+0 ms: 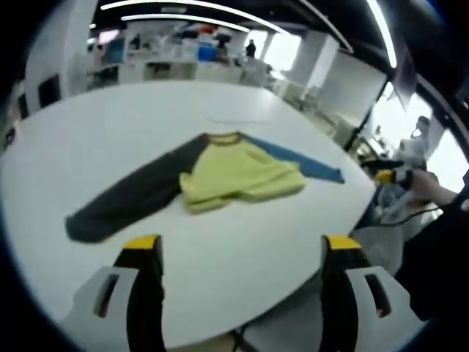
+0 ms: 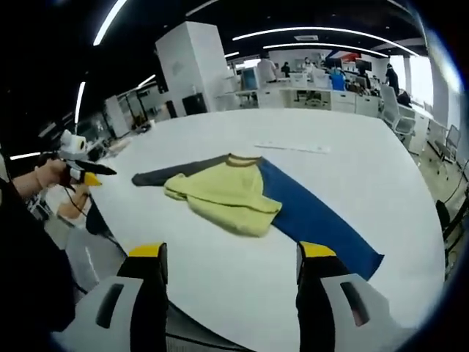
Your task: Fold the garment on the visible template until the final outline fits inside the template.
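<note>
Left gripper view, left to right: dark grey sleeve runs out toward the near-left edge of the white surface, cuff end lying flat. Next the yellow body of the garment, bunched and partly doubled over itself, brown collar at the far side. Then the blue sleeve stretching off to the right, ending near the surface's right edge. Left tongs at the bottom of this view, jaws spread wide, nothing between them, held short of the fabric and apart from it.

Right gripper view, left to right: a hand at the far left holding the other gripper, off the surface. Then the grey sleeve, yellow body, blue sleeve running toward the near-right corner. Right tongs are likewise spread and empty, clear of the cloth.

A thin pale strip lies on the surface beyond the collar. It could be a template mark or tape, too faint to tell, and no full template outline is readable.

Step judgement: early, pre-grasp. The body looks part-folded but both sleeves are fully extended, so the outline is far too wide. Garment sits mid-surface, all in view.

Next move likely calls for:
- bringing one pair of tongs down onto a cuff, probably grey for left and blue for right
- pinching a single layer
- carrying the sleeve across onto the yellow body
- keeping the cloth from dragging off centre or over the edge
</note>
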`<state>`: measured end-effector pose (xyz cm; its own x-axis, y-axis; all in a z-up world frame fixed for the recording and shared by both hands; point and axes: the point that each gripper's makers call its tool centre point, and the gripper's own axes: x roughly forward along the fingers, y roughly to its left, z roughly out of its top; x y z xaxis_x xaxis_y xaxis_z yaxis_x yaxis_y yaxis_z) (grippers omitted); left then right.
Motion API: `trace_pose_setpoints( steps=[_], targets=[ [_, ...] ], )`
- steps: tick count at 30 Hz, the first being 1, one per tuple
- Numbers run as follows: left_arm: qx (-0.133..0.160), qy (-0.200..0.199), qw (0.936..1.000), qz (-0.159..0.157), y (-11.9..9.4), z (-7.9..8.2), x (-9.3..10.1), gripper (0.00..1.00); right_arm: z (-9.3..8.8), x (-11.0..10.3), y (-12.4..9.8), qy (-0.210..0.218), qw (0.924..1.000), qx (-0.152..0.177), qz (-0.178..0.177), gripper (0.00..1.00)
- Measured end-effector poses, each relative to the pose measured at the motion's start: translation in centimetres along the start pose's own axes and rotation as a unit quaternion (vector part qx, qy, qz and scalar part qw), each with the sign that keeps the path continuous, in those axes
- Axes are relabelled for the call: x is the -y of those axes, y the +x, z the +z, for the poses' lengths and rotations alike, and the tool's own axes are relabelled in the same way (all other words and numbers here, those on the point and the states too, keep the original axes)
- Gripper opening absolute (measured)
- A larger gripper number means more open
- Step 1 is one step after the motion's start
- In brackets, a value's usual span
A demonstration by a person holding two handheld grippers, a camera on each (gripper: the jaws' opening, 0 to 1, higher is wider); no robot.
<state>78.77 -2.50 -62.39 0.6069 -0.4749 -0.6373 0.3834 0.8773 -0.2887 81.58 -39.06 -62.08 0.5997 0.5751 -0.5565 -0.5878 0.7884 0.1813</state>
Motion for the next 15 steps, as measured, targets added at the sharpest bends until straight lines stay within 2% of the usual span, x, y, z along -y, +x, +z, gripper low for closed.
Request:
trace_pose_setpoints(
  steps=[6,13,14,15],
  targets=[
    [-0.029,0.003,0.9995,0.01,2.3,-0.9,-1.4,0.77,-0.1,0.6,2.2,0.009,0.9999,-0.006,0.01,0.63],
    [-0.027,-0.025,0.9993,0.005,4.9,-0.5,-2.9,0.7,-0.8,1.7,4.8,0.017,0.9995,-0.022,0.016,0.56],
    [-0.025,-0.03,0.9992,0.0,5.6,-0.5,-4.1,0.69,-0.8,1.9,5.2,0.018,0.9994,-0.025,0.018,0.55],
    [-0.023,-0.033,0.9992,0.001,5.8,-0.4,-4.4,0.68,-0.9,2.0,5.5,0.018,0.9993,-0.027,0.018,0.55]
  ],
)
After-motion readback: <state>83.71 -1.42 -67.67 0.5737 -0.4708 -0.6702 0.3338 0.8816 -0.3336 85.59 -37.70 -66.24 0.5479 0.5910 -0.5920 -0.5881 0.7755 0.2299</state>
